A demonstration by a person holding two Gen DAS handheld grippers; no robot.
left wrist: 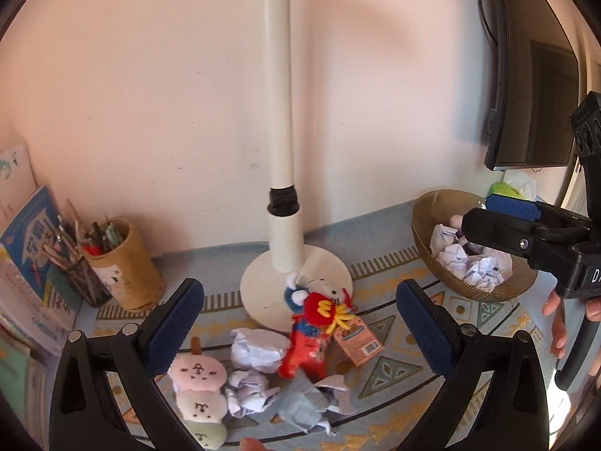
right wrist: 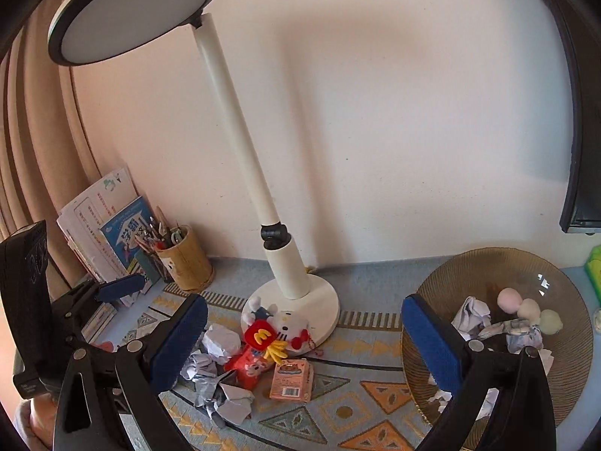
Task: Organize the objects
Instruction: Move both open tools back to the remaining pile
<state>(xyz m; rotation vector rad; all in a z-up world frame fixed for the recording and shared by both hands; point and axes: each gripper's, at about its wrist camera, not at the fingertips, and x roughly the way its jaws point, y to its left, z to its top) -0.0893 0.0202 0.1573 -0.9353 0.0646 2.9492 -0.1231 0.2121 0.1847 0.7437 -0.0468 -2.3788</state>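
On the table, paper balls and plush toys lie against the lamp base. Left tongs wide open, empty, above them. Right tongs wide open, empty, beside bowl holding paper. Pen cup, books far left.

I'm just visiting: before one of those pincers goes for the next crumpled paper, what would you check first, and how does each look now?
1. Left gripper open, empty: ok.
2. Right gripper open, empty: ok.
3. Crumpled paper balls left on the mat: ok, several.
4. Paper clear of the Hello Kitty plush: not ok, they touch.
5. Room in the brown bowl: ok.
6. Lamp base close behind: take care.
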